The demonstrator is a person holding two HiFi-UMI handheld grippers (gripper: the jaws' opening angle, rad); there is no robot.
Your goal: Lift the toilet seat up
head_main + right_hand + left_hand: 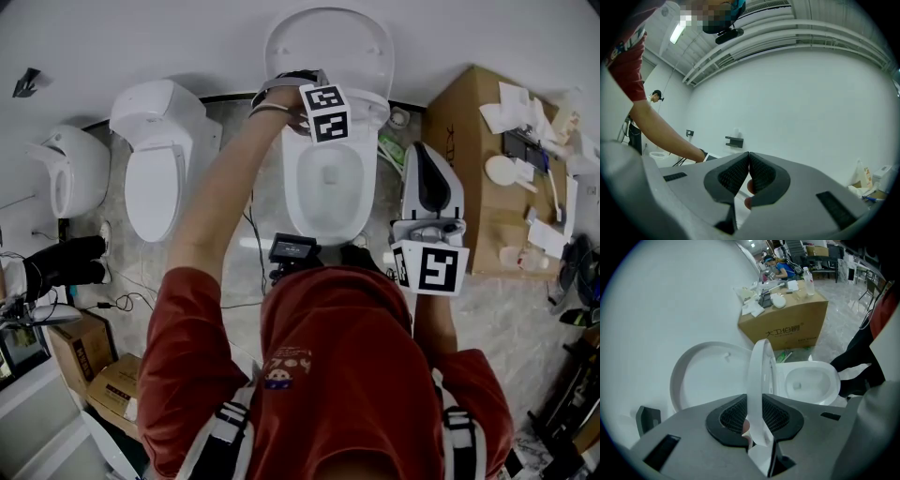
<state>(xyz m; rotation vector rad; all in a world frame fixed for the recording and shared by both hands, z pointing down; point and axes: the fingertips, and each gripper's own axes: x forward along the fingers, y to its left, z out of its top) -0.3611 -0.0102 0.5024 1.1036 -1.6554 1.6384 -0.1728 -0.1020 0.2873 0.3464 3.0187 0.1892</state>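
**Left tongs pinching raised seat, right tongs idle**

You are standing over the toilet bowl (328,192), which is sitting at 12 o'clock from you, hard against the wall. Your left gripper (757,417) is pinching the toilet seat (759,376). Its jaws are sitting a little apart with the seat's rim wedged between the ribbed pads. In the left gripper view the seat is showing edge-on and standing close to upright, between the lid and the bowl. The lid (701,376) is leaning open at 9 o'clock of the seat. The open bowl is lying at 3 o'clock of it. In the head view your left arm is reaching out to the bowl's 12 o'clock edge, just below the lid.

Your right gripper (749,174) is hanging at 4 o'clock of the bowl, close to your body. Its jaws are pressing together with nothing between them, and it is pointing at the bare wall.

A cardboard box (469,178) with loose clutter on top is sitting at 2 o'clock. A second toilet (155,183) is standing at 10 o'clock, lid down.
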